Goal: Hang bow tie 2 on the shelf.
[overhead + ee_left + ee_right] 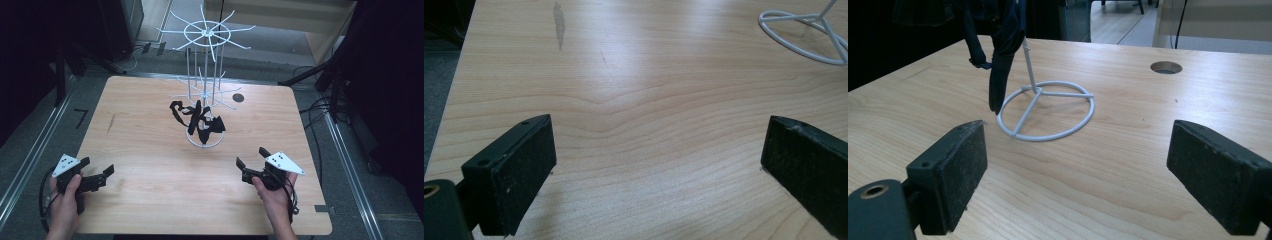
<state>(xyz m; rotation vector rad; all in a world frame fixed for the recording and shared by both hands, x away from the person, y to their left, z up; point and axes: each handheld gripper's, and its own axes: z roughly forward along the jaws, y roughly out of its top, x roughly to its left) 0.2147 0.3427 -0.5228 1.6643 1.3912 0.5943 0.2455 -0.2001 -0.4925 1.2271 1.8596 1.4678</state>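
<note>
A white wire rack (206,75) with radiating hooks stands on a ring base (1047,111) at the table's middle back. Black straps (197,120) hang from its lower hooks; one strap (1003,55) dangles just above the base ring. The left gripper (97,167) rests near the table's front left corner, held by a hand, jaws wide apart and empty. In its own view the left gripper (659,165) faces bare wood with the rack base (804,35) at the far right. The right gripper (250,157) is at the front right, open and empty. In its own view the right gripper (1075,180) points at the rack.
The wooden table (150,165) has a round cable hole (238,97) behind the rack's right side and a dark smudge (110,123) on the left. Dark floor, rails and cables surround the table.
</note>
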